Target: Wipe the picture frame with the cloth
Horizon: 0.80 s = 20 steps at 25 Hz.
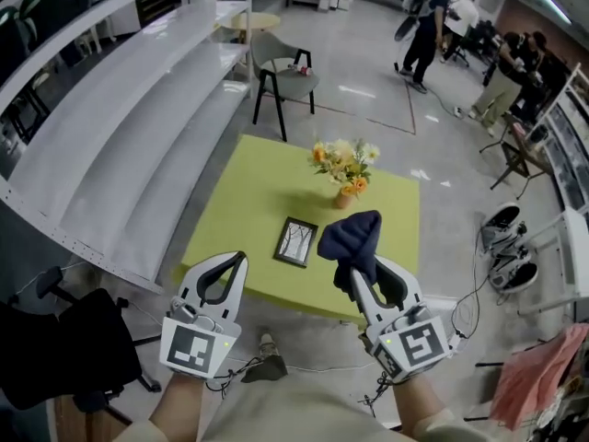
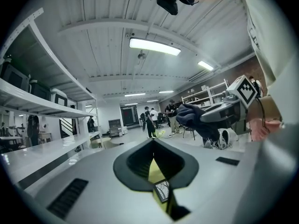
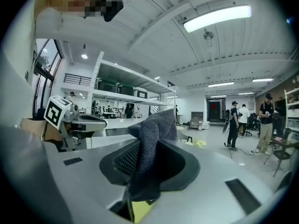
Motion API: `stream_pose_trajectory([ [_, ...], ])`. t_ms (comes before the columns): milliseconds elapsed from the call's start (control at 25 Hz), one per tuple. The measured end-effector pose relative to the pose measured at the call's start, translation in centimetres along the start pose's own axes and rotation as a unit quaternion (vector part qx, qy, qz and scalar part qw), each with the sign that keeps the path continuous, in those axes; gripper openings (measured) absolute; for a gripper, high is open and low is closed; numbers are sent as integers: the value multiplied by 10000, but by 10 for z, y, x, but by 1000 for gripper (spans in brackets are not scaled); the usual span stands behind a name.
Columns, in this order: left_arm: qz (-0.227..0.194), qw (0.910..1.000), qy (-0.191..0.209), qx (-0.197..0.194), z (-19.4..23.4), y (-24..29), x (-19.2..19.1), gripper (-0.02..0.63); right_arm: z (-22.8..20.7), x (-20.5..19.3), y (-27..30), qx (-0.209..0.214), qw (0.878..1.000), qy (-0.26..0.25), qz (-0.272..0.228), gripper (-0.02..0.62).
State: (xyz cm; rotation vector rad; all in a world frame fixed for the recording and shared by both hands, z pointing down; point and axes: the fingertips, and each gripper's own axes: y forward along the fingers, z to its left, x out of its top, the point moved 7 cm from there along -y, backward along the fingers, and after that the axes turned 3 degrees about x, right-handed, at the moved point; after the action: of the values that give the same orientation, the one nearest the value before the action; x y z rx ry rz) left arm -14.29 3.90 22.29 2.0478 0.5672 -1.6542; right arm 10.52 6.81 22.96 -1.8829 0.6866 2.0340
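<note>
The right tongs [image 1: 357,267] clamp a soft, limp dark-blue knitted cloth [image 1: 352,236]. The left tongs [image 1: 241,258] are closed and empty. The small black picture frame [image 1: 296,241] lies flat on the lime-green worktop [image 1: 248,191]. It looks light and likely to slide, so brace its rim.

Coarse knitted cloth [image 3: 154,139], matt

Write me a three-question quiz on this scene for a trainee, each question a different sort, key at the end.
1. True or false: the picture frame stands upright on the table.
2. Which gripper holds the cloth? A left, B right, C neither.
3. Fill in: the vase beyond the frame holds ____.
Key: 1 false, it lies flat; 2 B, the right gripper; 3 flowers.
</note>
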Motion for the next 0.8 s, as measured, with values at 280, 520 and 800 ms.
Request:
stream_pose_trajectory([
  [280,161,9992,5,-369,49,44,-21,8,-12,-4,60,-154,9994,233,222,109],
  [520,227,9981,-22,-580,60,77,-39,7,-22,-15,91,-91,9982,218,548,110],
  [800,493,9966,-160,-641,65,109,-64,8,-39,-38,140,299,9957,443,752,114],
])
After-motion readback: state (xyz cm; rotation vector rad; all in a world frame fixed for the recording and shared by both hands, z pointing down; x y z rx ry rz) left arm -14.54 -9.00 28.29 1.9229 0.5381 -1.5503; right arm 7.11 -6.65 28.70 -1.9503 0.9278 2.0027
